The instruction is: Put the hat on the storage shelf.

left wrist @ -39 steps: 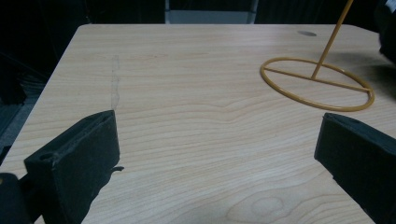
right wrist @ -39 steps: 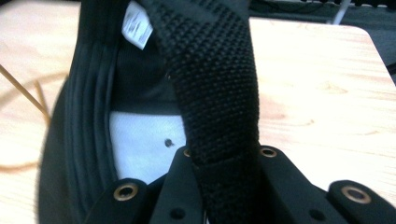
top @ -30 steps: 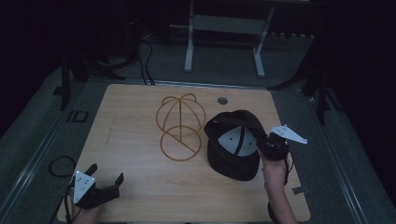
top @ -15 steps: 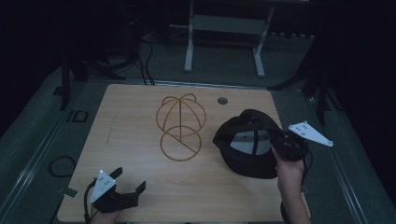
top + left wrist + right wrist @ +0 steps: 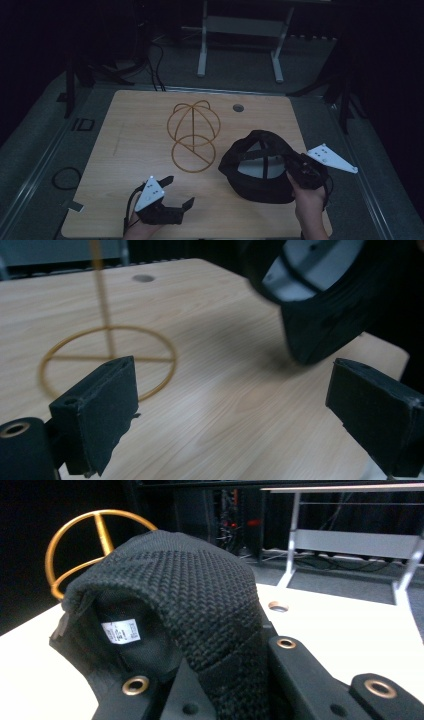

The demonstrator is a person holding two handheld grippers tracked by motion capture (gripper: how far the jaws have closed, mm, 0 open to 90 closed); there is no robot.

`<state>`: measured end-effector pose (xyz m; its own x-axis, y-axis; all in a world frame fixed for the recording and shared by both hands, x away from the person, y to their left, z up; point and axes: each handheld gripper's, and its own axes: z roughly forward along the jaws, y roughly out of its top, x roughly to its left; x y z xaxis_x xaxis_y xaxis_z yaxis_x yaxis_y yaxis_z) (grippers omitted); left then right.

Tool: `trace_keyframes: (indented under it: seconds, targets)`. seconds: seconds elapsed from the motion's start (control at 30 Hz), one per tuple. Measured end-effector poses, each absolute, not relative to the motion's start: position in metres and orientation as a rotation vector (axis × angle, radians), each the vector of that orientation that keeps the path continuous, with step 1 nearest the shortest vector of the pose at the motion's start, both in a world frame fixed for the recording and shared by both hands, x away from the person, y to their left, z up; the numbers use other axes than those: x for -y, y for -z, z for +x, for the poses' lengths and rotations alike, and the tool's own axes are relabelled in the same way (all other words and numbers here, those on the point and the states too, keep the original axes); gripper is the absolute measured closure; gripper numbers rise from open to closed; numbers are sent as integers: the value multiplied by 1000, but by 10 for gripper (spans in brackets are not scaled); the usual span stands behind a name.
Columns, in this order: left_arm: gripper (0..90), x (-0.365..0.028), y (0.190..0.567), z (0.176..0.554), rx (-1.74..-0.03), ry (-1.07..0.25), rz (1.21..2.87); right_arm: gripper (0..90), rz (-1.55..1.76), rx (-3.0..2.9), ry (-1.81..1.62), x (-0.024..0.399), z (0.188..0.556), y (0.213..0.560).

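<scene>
Two grippers share the work: right gripper (image 5: pixel 300 172), lower right, clamps the black cap (image 5: pixel 257 170) aloft for the gold wire stand (image 5: pixel 193 135); left gripper (image 5: pixel 172 192), empty with jaws just narrowing slightly, waits wide.

The cap (image 5: pixel 200 595) was coarse, matt black knitted cloth with a white paper-like label inside. The wire stand (image 5: pixel 192 132) looked smooth, gold-coloured metal. The tabletop (image 5: pixel 135 130) showed pale, matt wood grain.

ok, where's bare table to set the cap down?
Free: the left strip of the table beside the gold wire stand, and the front middle between the left tool and the black cap. Crowded: right half, under the cap and right tool.
</scene>
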<state>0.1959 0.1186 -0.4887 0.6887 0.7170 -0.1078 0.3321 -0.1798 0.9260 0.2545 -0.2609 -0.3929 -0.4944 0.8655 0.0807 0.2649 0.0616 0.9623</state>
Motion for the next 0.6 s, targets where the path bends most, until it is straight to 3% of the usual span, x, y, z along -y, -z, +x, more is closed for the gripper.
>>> trace_keyframes:
  seconds: [0.6]
  targets:
    - [206,-65,464,230,-749,-462,1793,885,1016,-1910,-1528,235,232,397]
